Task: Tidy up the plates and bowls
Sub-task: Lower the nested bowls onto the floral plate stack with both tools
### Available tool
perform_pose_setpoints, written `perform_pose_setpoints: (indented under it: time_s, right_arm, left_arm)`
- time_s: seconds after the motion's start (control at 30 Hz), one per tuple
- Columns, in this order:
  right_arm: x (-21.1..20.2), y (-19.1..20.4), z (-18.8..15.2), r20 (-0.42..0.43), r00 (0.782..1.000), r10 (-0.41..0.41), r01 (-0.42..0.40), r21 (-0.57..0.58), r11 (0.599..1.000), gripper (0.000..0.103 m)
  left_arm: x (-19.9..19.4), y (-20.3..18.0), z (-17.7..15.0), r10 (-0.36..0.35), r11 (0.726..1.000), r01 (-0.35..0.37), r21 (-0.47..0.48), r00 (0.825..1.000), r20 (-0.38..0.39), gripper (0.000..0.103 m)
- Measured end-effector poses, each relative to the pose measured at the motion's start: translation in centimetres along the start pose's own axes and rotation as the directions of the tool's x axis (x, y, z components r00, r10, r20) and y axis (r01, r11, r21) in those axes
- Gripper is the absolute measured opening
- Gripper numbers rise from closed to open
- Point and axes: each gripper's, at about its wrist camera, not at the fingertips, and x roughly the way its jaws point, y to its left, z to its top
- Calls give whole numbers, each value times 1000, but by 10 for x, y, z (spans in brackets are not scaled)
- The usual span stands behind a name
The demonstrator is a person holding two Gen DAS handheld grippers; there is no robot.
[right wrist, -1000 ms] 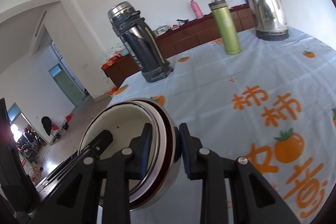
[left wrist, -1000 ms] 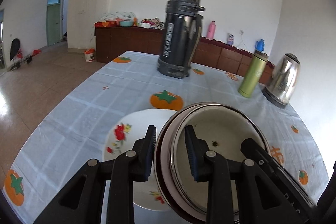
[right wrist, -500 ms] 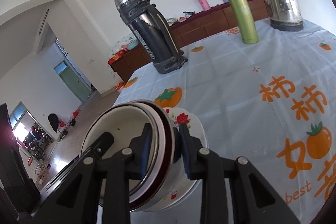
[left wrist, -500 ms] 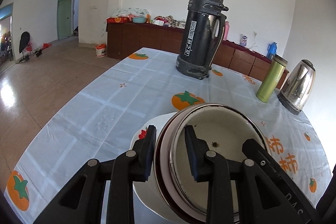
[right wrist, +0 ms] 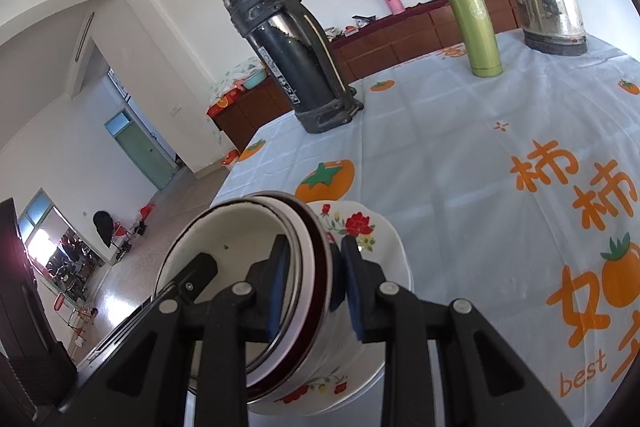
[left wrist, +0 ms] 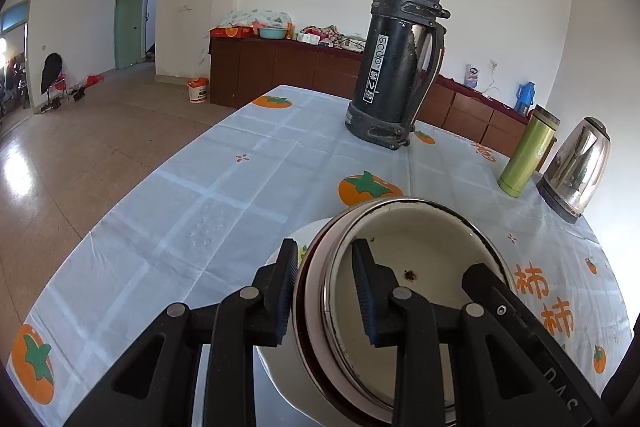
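Over the plate on the table, I hold the bowl from both sides. My left gripper is clamped on the near-left wall, one finger inside the bowl and one outside; my right gripper is clamped the same way on the opposite wall. From either view I cannot tell whether the bowl's base already touches the plate or hangs just above it.

The step, as I judge it, is nesting the bowl on the flowered plate. To do it well I want the bowl level before it lands, since it looks tilted between my two grips, and both hands must sink together so neither side leads. I aim for the plate's middle, because an off-centre landing on the scalloped rim could tip the plate or let the bowl slide. Only once the bowl sits flat do I part the fingers, both sides at once, then lift straight up so the inner fingers clear the rim without dragging it. The flask, bottle and kettle stand well apart, so they are no hazard.
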Motion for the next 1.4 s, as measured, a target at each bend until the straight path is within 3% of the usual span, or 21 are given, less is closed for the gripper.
perform_pose_setpoints:
  time_s: [0.83, 1.4]
  right_arm:
    - [10, 0, 17, 4, 1000, 14, -14, 11, 1000, 27]
    - [26, -4, 16, -90, 995, -33, 36, 28, 999, 27]
  left_arm:
    - [8, -4, 14, 11, 1000, -11, 1, 1000, 1, 31]
    - [25, 0, 9, 19, 1000, -20, -14, 997, -78, 31]
